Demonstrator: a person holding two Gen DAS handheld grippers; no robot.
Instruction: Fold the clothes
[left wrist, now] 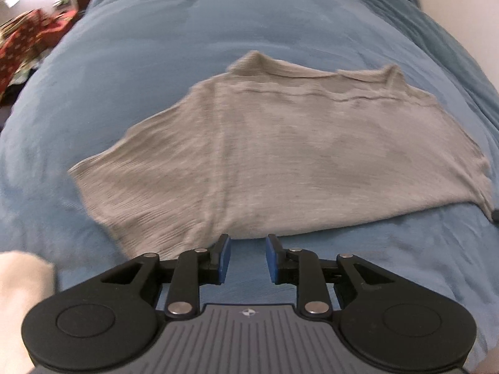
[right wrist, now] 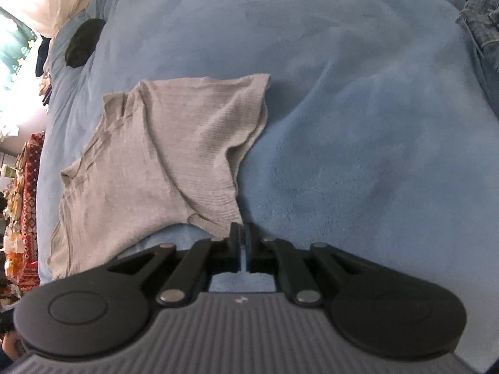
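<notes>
Blue blanket [right wrist: 343,124], right gripper [right wrist: 242,243] closed beside grey shirt [right wrist: 162,155]

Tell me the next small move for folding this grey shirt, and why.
Probably bring the left gripper forward onto the grey shirt hem and close. Its jaws stand open just short of the edge, with only blue blanket between them, while the right gripper is already shut at a shirt corner.
</notes>
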